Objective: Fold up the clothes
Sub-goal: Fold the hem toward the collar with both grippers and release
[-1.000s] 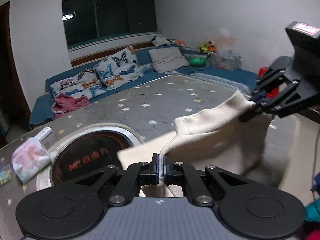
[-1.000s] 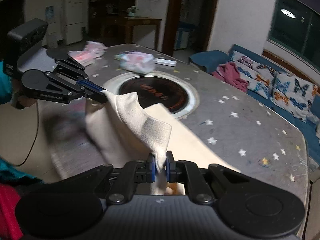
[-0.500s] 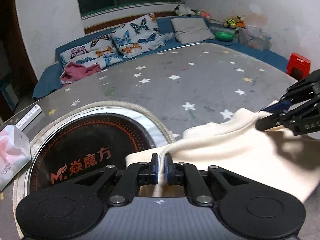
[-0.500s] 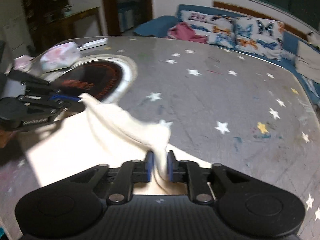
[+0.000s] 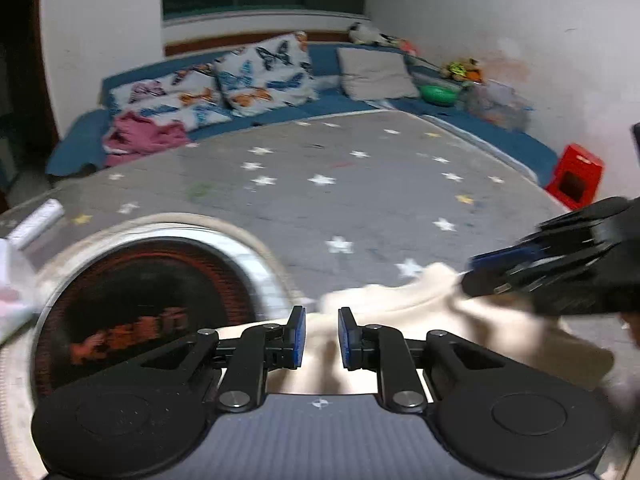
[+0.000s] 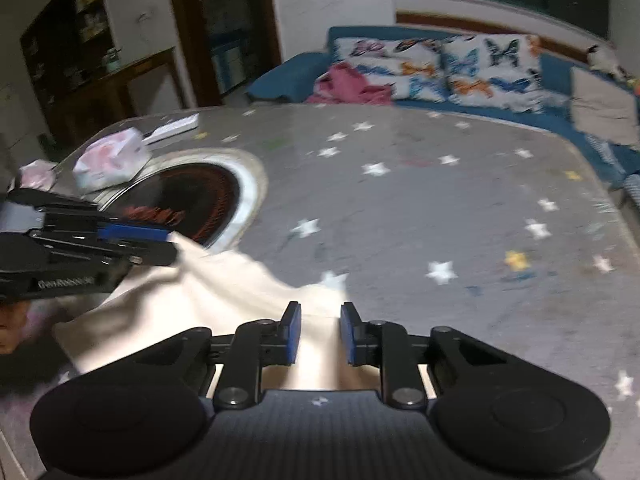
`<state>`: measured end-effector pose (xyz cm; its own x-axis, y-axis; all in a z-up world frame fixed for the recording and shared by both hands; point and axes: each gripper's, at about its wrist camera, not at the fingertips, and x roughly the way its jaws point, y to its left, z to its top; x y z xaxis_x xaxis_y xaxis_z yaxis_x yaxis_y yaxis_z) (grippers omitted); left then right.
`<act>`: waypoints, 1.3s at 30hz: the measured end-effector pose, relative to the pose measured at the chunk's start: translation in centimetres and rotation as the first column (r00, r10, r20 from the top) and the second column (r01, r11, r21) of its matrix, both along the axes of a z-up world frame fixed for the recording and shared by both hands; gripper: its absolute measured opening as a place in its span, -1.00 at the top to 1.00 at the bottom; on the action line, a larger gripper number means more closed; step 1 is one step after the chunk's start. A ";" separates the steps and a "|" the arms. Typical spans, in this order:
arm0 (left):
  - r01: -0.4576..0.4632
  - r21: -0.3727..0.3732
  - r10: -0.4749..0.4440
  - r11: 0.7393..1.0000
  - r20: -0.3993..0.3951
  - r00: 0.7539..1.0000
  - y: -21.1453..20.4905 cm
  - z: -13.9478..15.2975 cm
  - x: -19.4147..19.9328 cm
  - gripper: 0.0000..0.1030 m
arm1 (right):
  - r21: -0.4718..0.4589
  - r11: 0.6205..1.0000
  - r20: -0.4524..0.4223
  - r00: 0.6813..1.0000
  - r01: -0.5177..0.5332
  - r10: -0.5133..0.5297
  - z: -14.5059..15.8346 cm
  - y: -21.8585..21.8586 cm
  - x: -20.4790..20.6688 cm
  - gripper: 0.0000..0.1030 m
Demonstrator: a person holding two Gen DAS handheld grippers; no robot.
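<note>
A cream garment (image 5: 460, 332) lies on the grey star-patterned table (image 5: 320, 200), beside the round black cooktop (image 5: 148, 300). It also shows in the right wrist view (image 6: 208, 292). My left gripper (image 5: 322, 338) is open, its blue pads apart just above the garment's near edge. My right gripper (image 6: 320, 332) is open too, over the other edge. Each gripper appears in the other's view, low over the cloth: the right gripper (image 5: 500, 276) and the left gripper (image 6: 144, 244).
A tissue pack (image 6: 112, 160) and a white box (image 6: 172, 128) lie beyond the cooktop. A blue sofa with butterfly cushions (image 5: 264, 76) and a pink cloth (image 5: 144, 138) borders the table. A red box (image 5: 574, 180) stands at the right.
Both grippers lowered the garment onto the table and opened, letting go of it. The cloth now lies flatter.
</note>
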<state>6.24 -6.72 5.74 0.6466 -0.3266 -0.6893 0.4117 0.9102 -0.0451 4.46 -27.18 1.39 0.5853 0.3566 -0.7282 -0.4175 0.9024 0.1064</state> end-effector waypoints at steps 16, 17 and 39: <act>-0.031 0.013 0.031 0.999 -0.027 0.999 -1.4 -2.0 1.8 0.59 | -0.058 0.998 0.038 0.999 -0.030 0.032 -0.1 0.5 -1.1 0.67; -0.029 0.019 0.030 0.999 -0.023 0.999 -1.5 -2.0 1.7 0.59 | -0.062 0.998 0.040 0.999 -0.032 0.034 -0.1 0.4 -1.5 0.67; 0.077 0.027 -0.079 0.997 0.074 0.994 -2.1 0.0 -9.9 0.58 | -0.113 0.988 0.111 0.987 -0.104 0.117 0.7 -1.0 -10.4 0.68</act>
